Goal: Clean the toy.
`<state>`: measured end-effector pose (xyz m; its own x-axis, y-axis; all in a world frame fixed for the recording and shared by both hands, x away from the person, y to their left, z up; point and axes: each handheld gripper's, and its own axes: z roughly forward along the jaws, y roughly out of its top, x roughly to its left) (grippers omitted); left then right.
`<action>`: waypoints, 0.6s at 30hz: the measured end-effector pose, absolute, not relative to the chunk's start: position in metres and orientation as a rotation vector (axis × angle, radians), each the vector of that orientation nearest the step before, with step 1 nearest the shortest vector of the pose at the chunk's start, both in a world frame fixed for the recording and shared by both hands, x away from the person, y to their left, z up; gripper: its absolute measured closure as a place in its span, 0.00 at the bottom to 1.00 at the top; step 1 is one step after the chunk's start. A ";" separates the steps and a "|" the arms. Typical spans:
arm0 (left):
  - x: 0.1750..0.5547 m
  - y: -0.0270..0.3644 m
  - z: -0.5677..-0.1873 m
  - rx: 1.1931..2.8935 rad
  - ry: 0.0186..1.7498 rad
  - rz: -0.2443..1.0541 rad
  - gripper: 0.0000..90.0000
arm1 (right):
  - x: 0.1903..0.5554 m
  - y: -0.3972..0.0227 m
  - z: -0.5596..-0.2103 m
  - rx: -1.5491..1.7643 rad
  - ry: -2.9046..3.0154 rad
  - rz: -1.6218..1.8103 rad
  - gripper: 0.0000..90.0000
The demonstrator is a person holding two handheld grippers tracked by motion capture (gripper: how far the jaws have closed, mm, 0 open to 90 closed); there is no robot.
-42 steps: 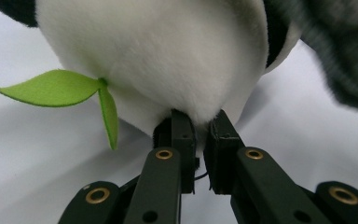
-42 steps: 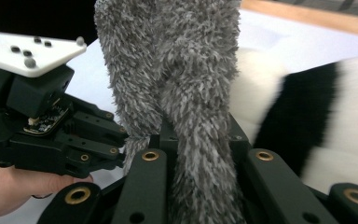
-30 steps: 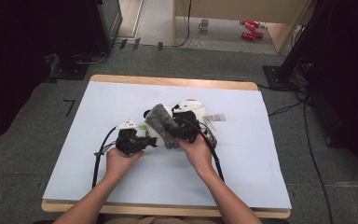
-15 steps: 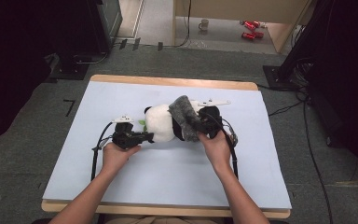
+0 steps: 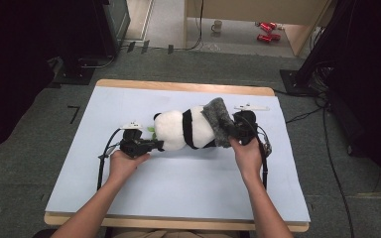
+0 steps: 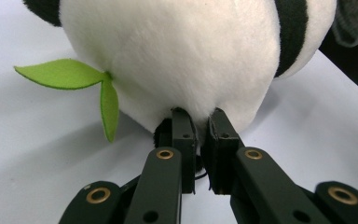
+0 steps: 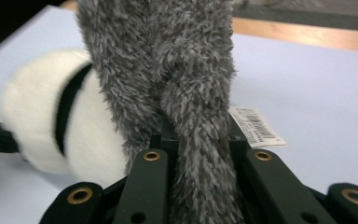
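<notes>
Sliding rightward over the last second, the grey fuzzy cover [image 5: 217,121] now bares most of the panda plush [image 5: 181,130] lying mid-worktop [image 5: 178,188]. The right gripper [image 5: 242,130] is clamped on that cover; the left gripper [image 5: 149,145] pinches the plush's white end, anchoring it.

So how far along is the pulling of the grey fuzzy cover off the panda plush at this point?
Mostly done: the grey fuzzy cover now wraps just one end of the panda plush. In hand: left gripper pinches the plush's white end, right gripper is clamped on the cover. Left: freeing that last end.
</notes>
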<state>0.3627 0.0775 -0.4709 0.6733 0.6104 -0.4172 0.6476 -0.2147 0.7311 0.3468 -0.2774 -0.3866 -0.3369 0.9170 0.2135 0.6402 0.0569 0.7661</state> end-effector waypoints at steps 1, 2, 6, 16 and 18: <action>0.362 0.077 -0.471 1.901 0.985 -0.044 0.94 | 0.345 -0.277 -0.383 1.554 2.006 1.182 0.86; 0.362 0.077 -0.471 1.900 0.985 -0.042 0.94 | 0.344 -0.273 -0.379 1.540 2.008 1.197 0.86; 0.359 0.076 -0.471 1.881 0.992 -0.028 0.94 | 0.342 -0.246 -0.371 1.462 2.071 1.269 0.86; 0.348 0.070 -0.471 1.851 1.010 0.034 0.94 | 0.348 -0.181 -0.390 1.383 2.265 1.290 0.86; 0.347 0.070 -0.471 1.841 1.019 0.036 0.94 | 0.347 -0.172 -0.394 1.370 2.289 1.286 0.86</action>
<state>0.3468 0.0700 -0.4713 0.6461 0.6535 -0.3943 0.6242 -0.1552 0.7657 0.3473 -0.1723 -0.3936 -0.5593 0.7871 0.2601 0.6316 0.2014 0.7487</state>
